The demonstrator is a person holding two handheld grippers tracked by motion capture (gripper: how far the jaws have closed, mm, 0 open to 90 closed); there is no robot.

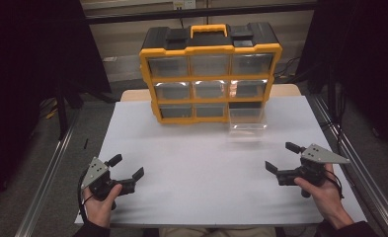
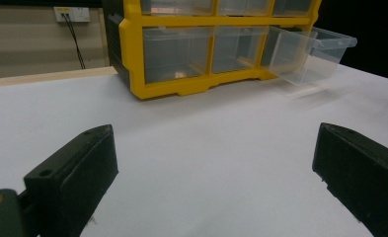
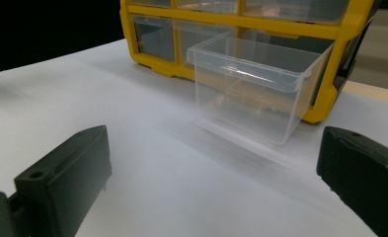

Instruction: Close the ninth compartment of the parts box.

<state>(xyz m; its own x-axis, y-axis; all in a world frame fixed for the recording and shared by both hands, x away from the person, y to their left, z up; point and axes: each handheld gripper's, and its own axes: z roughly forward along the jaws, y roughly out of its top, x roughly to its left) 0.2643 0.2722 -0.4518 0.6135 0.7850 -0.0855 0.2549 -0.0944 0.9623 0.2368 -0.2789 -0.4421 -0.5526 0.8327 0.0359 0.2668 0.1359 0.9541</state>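
The left gripper (image 1: 128, 171) sits low over the near left corner of the tabletop (image 1: 191, 168), its two black jaws spread wide with nothing between them; a hand (image 1: 100, 205) grips it from below and the grey three-cornered plate on top tilts outward. The right gripper (image 1: 280, 157) mirrors it near the near right corner, jaws likewise parted and empty, held by the other hand (image 1: 325, 195). Both point toward the far edge, a posture that reads as readiness to reach rather than as work on anything yet.

Between them and the far edge the tabletop is a bare, matte white sheet, smooth and faintly glossy in the gripper views.

At the far edge stands the organiser cabinet (image 1: 210, 49), a boxy yellow plastic frame with a black top and a yellow carry handle, holding three rows of three clear drawers. The bottom right drawer (image 1: 248, 117) is drawn part-way out of its slot, toward the right gripper's side, probably so its open top can be reached. In the right gripper view this drawer (image 3: 251, 94) is thin, transparent, slightly tapered plastic with a rolled rim; something small and brownish seems to lie inside, too blurred to name. The remaining drawers sit flush in the frame.
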